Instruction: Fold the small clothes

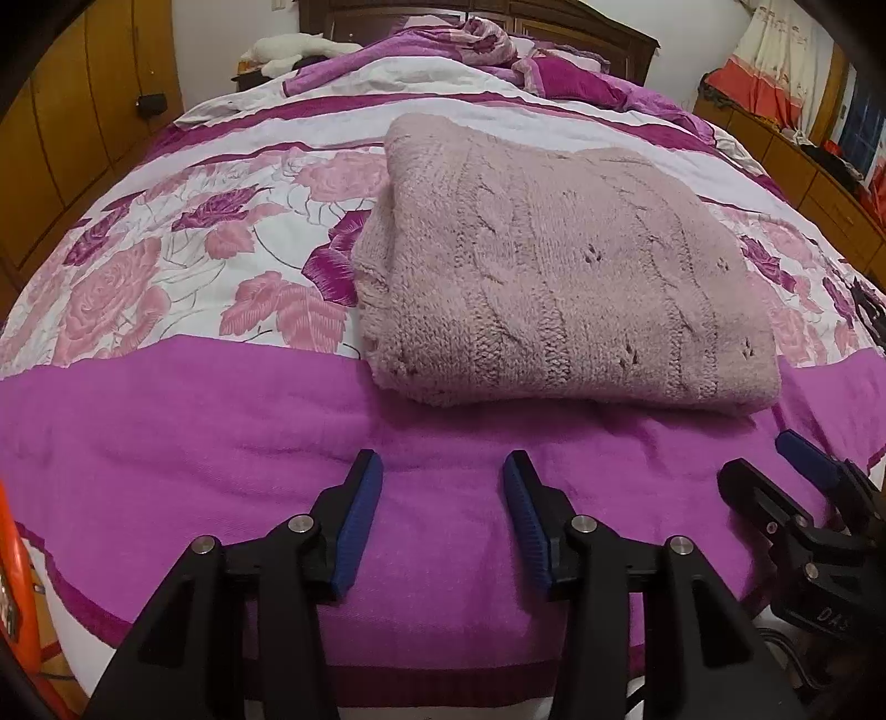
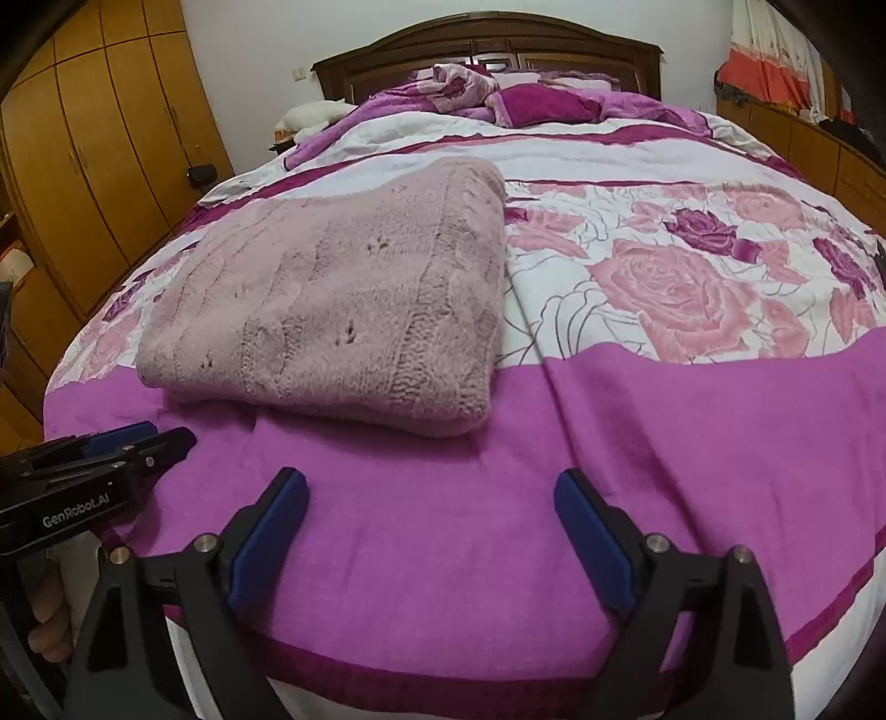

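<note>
Sweater [image 1: 565, 266] folded on bedspread [image 1: 194, 432]; left gripper [image 1: 443, 471] released, right gripper [image 2: 432, 487] released, both empty.

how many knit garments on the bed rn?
1. A folded pink knit sweater lies on the floral bedspread, beyond both open grippers, neither touching it. The rumpled bedding by the headboard could hide more.

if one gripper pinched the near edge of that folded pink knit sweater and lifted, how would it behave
The pink knit sweater would probably droop and unfold: it is soft, chunky cable knit, folded in loose layers. It looks bulky, so likely heavy enough to sag. The fuzzy yarn should grip the fingers rather than slip.
</note>
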